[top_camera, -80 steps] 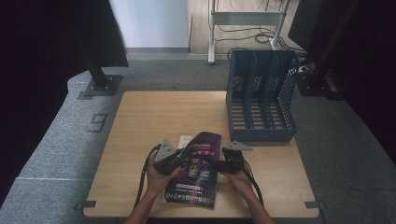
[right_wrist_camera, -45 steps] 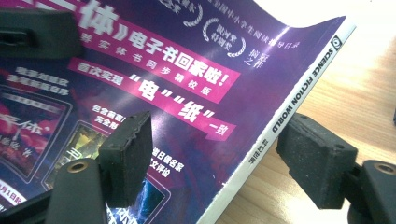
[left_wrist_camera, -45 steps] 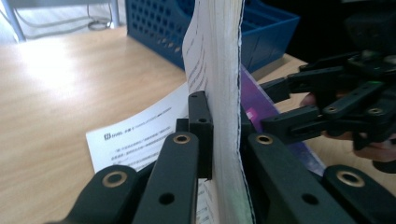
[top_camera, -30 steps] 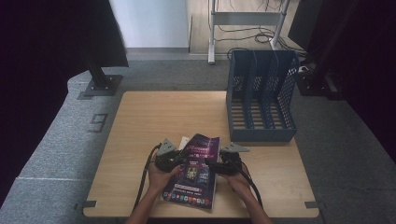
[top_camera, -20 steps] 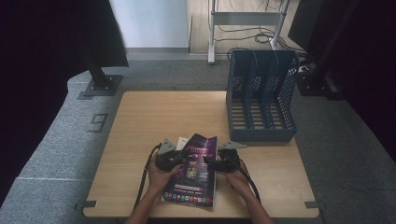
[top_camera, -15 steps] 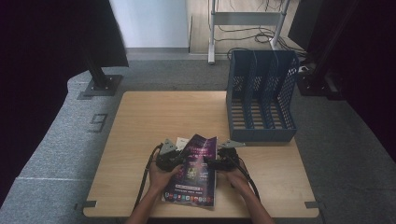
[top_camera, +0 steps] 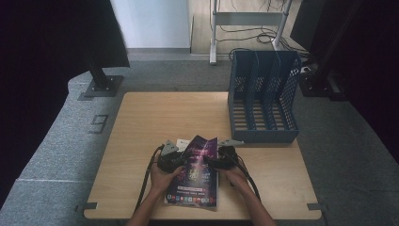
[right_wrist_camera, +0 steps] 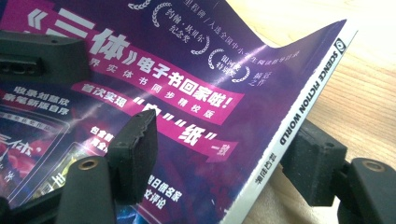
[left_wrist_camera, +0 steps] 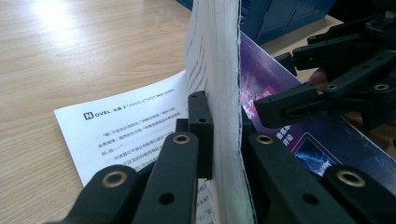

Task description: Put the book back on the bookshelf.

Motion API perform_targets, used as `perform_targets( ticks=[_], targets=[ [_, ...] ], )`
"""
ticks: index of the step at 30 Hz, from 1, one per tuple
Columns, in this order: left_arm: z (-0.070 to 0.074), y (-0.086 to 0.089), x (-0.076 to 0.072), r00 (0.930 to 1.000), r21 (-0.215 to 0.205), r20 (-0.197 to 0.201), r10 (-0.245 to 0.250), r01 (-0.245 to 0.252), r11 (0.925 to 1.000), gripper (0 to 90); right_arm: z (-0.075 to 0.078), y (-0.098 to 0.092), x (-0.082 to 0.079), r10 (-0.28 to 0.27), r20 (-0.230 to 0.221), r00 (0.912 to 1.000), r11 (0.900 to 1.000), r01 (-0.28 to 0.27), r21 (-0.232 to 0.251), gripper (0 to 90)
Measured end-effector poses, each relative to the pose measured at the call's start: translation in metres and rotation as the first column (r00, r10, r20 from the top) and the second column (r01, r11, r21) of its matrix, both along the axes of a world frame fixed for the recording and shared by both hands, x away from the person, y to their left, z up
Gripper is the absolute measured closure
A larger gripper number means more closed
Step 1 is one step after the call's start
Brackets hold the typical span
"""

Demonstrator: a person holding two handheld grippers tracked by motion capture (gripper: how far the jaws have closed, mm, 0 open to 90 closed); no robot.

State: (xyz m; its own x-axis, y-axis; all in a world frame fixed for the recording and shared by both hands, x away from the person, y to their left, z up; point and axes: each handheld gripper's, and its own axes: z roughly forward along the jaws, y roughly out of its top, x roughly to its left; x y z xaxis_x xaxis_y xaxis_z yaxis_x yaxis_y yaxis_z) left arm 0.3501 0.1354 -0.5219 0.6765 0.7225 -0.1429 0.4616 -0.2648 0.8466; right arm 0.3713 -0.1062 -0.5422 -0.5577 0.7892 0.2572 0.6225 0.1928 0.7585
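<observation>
Two grippers: both work on one magazine (top_camera: 196, 172) near the front edge of the table (top_camera: 155, 117).
Left jaws: the left gripper (left_wrist_camera: 219, 140) is clamped on a thick sheaf of pages standing on edge between its two black jaws; the page edges rise straight up from the grip.
Right jaws: the right gripper (right_wrist_camera: 219, 154) has its jaws spread, one pad resting on the purple cover, the other below the spine edge on the table side; they straddle the spine and are not closed on it.
Magazine: its purple cover faces up, partly raised and bowed; a loose white printed page (left_wrist_camera: 135, 130) lies flat on the wood beneath the lifted part.
Hands: the person's hands (top_camera: 162, 179) hold the grippers on either side of the magazine, cables trailing back.
File holder: a blue slotted file holder (top_camera: 263, 94) stands at the far right of the table, well apart from the magazine.
Step in hand: by my reading, getting a two-sided hold to lift or close the magazine.
Next move: likely closing the right jaws on the spine, then raising both together so the pages do not splay.
</observation>
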Motion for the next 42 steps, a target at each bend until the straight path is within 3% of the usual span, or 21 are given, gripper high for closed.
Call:
perform_targets(
  ticks=[7,15,25,32,37,42],
  targets=[
    [0.000,0.000,0.000,1.0000,-0.002,-0.002,-0.002,0.002,1.0000,85.5,-0.003,0.002,0.006,-0.001,-0.011,0.9999,1.000,0.001,0.001,35.2],
    [0.002,0.001,-0.001,1.0000,-0.009,0.002,-0.001,0.001,1.0000,85.4,-0.003,-0.001,0.007,-0.017,-0.017,0.9997,1.000,0.017,-0.002,45.9],
    [0.007,0.005,-0.002,0.9999,-0.032,0.017,0.000,0.000,0.9995,85.4,0.007,-0.010,0.003,-0.012,0.017,0.9998,1.000,0.011,0.025,61.1],
    [0.021,0.013,-0.007,0.9972,-0.070,0.075,0.004,0.001,0.9975,85.0,0.027,-0.019,-0.007,0.007,0.088,0.9961,0.997,-0.013,0.074,65.7],
    [0.037,0.017,-0.015,0.9913,-0.103,0.132,0.001,0.012,0.9946,85.2,0.047,-0.020,-0.020,0.013,0.177,0.9841,0.996,-0.028,0.079,67.1],
    [0.042,0.019,-0.018,0.9893,-0.121,0.146,0.003,0.015,0.9925,85.2,0.058,-0.021,-0.028,0.019,0.226,0.9739,0.996,-0.039,0.081,67.8]
  ],
)
